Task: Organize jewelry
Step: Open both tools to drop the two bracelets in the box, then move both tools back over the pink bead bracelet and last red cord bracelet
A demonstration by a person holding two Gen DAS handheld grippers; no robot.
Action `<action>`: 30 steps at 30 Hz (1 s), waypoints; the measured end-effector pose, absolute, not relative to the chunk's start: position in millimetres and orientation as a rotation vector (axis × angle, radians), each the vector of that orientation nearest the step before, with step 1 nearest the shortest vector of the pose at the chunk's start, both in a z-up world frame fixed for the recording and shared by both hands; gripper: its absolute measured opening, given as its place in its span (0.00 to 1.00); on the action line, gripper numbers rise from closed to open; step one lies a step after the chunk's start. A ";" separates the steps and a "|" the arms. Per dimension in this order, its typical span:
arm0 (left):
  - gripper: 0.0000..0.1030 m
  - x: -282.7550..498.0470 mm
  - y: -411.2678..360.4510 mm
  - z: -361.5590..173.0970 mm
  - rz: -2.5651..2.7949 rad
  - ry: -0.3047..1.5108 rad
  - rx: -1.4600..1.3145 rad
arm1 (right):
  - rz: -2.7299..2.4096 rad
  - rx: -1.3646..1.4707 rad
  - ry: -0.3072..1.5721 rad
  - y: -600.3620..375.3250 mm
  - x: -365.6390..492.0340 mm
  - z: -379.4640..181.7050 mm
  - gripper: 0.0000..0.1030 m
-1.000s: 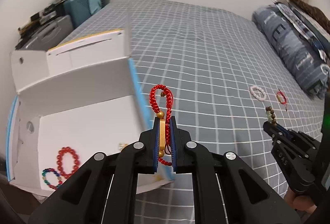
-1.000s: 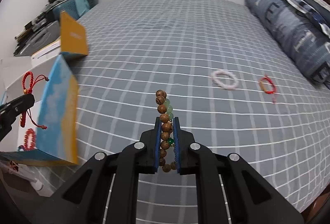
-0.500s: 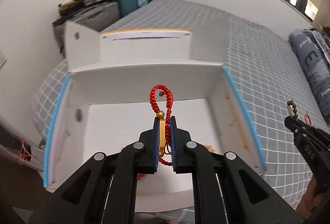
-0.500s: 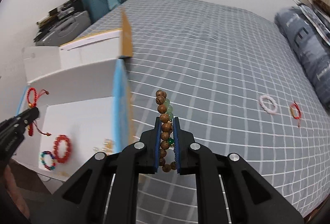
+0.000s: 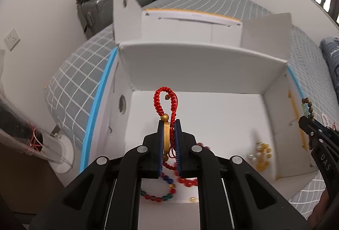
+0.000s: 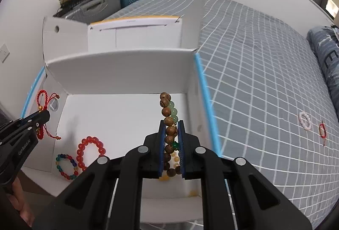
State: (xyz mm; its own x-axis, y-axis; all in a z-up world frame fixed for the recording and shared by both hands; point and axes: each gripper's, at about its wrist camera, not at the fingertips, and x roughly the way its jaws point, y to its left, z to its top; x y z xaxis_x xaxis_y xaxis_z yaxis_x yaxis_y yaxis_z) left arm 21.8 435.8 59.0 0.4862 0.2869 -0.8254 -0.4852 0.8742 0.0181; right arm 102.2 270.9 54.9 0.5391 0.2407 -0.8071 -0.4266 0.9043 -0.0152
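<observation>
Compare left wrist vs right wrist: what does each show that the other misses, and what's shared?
Left wrist only: the left tool close up, shut on the red cord bracelet, and clutter off the bed's left edge.

Right wrist only: the right tool close up, shut on the wooden bead bracelet, and a red string bracelet left on the bedspread beside the pale pink one.

Both: the open white box, the red bead bracelet and multicolour bead bracelet inside it.
</observation>
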 end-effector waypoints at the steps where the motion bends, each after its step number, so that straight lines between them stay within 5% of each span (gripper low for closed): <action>1: 0.08 23.0 439.0 56.0 0.477 0.961 -0.234 | 0.404 -0.222 0.931 275.6 103.3 50.5 0.10; 17: 0.15 35.9 450.4 28.9 0.459 1.054 -0.270 | 0.408 -0.247 1.015 296.0 112.7 16.4 0.12; 23: 0.42 31.6 448.8 38.7 0.457 1.020 -0.283 | 0.418 -0.235 1.001 292.9 107.9 24.4 0.39; 25: 0.64 29.3 447.6 44.2 0.459 1.001 -0.286 | 0.420 -0.232 0.983 291.7 105.7 30.4 0.47; 30: 0.81 24.7 443.0 55.8 0.468 0.974 -0.261 | 0.414 -0.232 0.951 286.9 101.1 43.6 0.70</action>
